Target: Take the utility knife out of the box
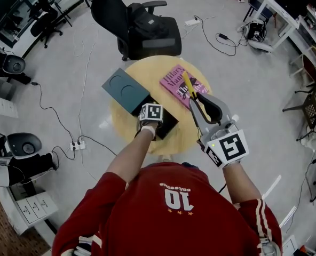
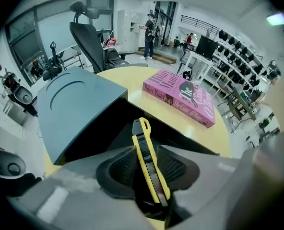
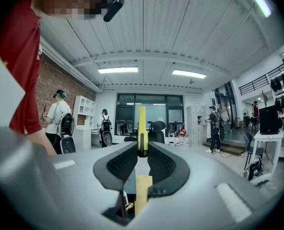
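Note:
A round yellow table (image 1: pixel 147 68) bears an open black box (image 1: pixel 170 122) with its grey-blue lid (image 1: pixel 126 89) lying beside it. My left gripper (image 1: pixel 151 113) points steeply down into the box, its jaws hidden under the marker cube. In the left gripper view the left gripper (image 2: pixel 148 153) has both pads against a yellow and black utility knife (image 2: pixel 142 131), which stands over the dark box (image 2: pixel 103 123). My right gripper (image 1: pixel 198 101) is held level above the table's right side, shut on a second yellow knife (image 1: pixel 188 84). That knife (image 3: pixel 142 128) sticks out past the right gripper (image 3: pixel 142 153).
A pink book (image 1: pixel 180 84) lies at the table's far right, beyond the box (image 2: pixel 180 95). A black office chair (image 1: pixel 142 25) stands just behind the table. Cables and a power strip (image 1: pixel 76 145) run over the floor at left. People stand far off in the room.

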`<state>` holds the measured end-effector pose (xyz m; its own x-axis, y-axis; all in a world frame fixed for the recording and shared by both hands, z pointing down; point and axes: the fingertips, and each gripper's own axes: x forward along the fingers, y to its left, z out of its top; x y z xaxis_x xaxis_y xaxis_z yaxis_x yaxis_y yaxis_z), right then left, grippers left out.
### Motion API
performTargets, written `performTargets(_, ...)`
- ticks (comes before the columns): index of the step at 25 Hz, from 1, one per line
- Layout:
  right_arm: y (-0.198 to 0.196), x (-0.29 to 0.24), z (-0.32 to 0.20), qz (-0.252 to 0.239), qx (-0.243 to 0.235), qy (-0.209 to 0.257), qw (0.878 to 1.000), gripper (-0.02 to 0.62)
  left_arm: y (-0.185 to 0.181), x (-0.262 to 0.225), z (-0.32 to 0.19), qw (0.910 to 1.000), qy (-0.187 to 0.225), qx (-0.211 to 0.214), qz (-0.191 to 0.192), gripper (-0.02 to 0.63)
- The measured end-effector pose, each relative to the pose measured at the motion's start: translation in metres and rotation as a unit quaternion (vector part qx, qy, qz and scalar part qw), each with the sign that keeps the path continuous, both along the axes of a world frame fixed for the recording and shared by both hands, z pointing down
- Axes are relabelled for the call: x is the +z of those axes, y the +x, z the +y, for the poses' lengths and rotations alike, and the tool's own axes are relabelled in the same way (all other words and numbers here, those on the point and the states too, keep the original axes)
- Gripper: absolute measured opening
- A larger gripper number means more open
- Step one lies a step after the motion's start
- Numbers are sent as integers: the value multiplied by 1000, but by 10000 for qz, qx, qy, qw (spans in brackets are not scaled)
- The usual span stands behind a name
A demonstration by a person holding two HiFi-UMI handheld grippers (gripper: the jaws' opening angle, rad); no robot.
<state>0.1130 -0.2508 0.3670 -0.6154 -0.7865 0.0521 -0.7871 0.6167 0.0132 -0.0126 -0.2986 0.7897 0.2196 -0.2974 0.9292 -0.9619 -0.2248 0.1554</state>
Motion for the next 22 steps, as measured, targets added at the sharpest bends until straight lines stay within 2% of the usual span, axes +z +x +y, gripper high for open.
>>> performTargets(4, -7, -4, 6, 5, -29, 48, 10000, 63, -4, -20, -6, 9991, 274, -194, 257, 132)
performTargets(7, -13, -5, 11, 14, -50, 68, 10000, 63, -11, -38, 4, 9989, 271, -272, 278, 127)
performTargets(10, -17, -8, 15, 17, -58, 100, 9999, 63, -8, -51, 11, 9973, 367, -284, 561, 126)
performTargets(12, -19, -9, 17, 15, -67, 126, 9999, 63, -16, -57, 9, 9969, 531, -325, 485, 126)
performTargets(15, -23, -12, 20, 7, -72, 156, 9999, 63, -24, -75, -2, 9926, 1071, -342, 461, 123)
performTargets(22, -25, -15, 29, 25, -39, 227, 9997, 63, -18, -123, -4, 9752, 2029, -157, 866, 123)
